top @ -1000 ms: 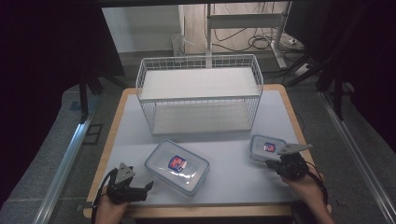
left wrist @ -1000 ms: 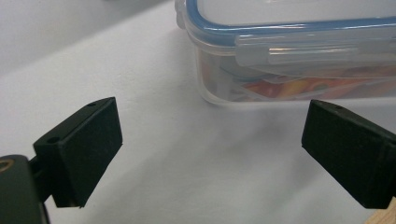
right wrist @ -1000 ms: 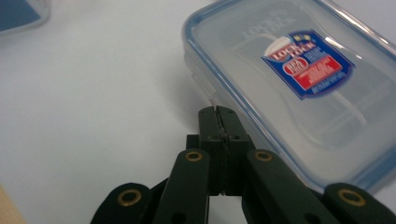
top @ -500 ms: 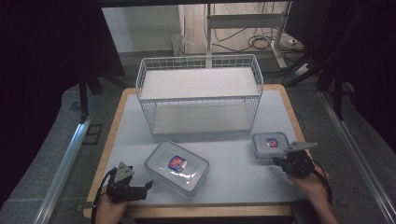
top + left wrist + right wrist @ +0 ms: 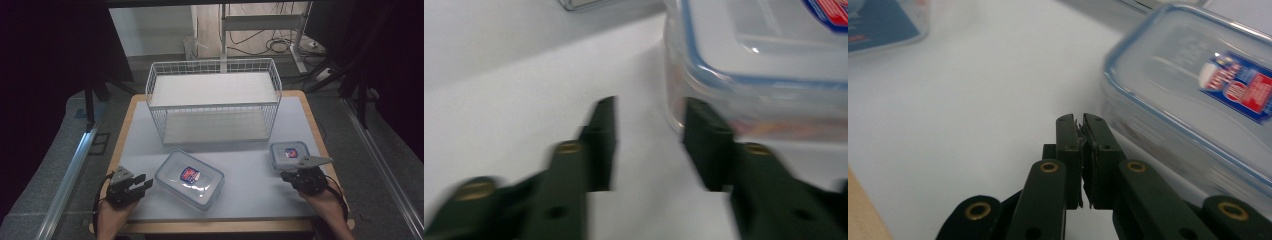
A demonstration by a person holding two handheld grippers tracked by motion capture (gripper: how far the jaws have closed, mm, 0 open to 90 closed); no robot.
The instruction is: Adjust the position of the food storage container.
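A lab or test room set up for recording. A small wooden-edged table (image 5: 300,107) with a pale top stands on grey carpet (image 5: 55,165), ringed by black curtains (image 5: 50,50). Beyond its far edge, cables (image 5: 280,45) trail across the floor beside a metal stand (image 5: 260,22). A metal rail (image 5: 67,175) runs along the left.

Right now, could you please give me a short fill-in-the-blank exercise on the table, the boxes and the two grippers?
1. The wire basket stands at the table's ____ side.
2. The right gripper's jaws are ____.
3. The left gripper, its jaws just closing with nothing between them, lies beside the ____ box.
4. Each box lid carries a ____.

Missing words: far; shut; larger; label
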